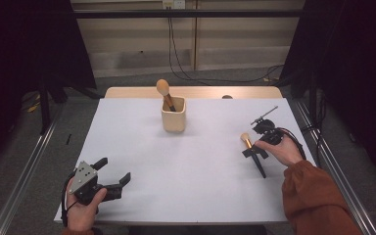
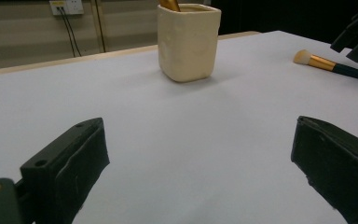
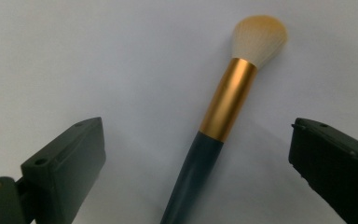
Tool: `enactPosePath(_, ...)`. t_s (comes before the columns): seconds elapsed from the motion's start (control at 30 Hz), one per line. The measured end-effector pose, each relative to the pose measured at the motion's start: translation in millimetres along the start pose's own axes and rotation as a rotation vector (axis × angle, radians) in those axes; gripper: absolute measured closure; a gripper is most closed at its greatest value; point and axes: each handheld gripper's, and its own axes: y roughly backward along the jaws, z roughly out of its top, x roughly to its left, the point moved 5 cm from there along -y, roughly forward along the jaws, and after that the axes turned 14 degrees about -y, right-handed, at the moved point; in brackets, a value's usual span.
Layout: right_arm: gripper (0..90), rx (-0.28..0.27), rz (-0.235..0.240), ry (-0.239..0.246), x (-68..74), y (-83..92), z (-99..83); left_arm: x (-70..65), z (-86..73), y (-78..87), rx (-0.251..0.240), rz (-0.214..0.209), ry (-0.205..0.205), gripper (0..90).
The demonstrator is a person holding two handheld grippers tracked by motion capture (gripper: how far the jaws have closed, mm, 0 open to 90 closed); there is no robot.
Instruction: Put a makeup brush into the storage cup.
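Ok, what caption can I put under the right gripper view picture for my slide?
A makeup brush lies on the white table between the open jaws of the right gripper.

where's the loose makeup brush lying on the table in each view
High view: the loose brush lies at the right, under the right gripper.
Left gripper view: upper right edge, bristles pointing left.
Right gripper view: centre, between the open jaws, bristles up.
Shared landmark: the cream cup shows in the high and left gripper views.
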Motion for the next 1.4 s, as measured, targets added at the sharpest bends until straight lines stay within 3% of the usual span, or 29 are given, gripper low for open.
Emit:
enactPosePath(0.17, 6.1, 0.049, -0.052, 0.000, -1.4, -5.9, 1.8, 0.1, -0.1, 0.0, 0.000, 0.000, -0.001, 3.6)
enactPosePath(0.3, 13.6, 0.081, -0.057, 0.001, -3.6, -9.7, 1.6, -0.1, -0.1, -0.1, 0.000, -0.001, -0.001, 3.6)
enactPosePath(0.6, 41.1, 0.134, -0.048, -0.010, -1.5, -15.4, -0.6, -0.5, -0.3, -0.7, 0.004, -0.005, -0.002, 3.6)
enactPosePath(0.77, 46.2, 0.148, -0.075, -0.006, -1.9, -17.6, 0.1, -0.4, -0.8, -1.0, 0.006, -0.006, -0.002, 3.6)
enactPosePath(0.9, 54.9, 0.156, -0.127, -0.017, -1.6, -19.4, 2.7, -0.3, -0.7, -0.9, 0.006, -0.006, -0.006, 3.6)
enactPosePath(1.07, 57.6, 0.172, -0.146, -0.009, -1.5, -19.9, 4.0, -0.4, -0.9, -1.1, 0.007, -0.007, -0.005, 3.6)
enactPosePath(1.4, 70.8, 0.196, -0.173, -0.058, -2.2, -19.5, 6.7, -1.0, -0.8, -1.4, 0.007, -0.011, -0.010, 3.6)
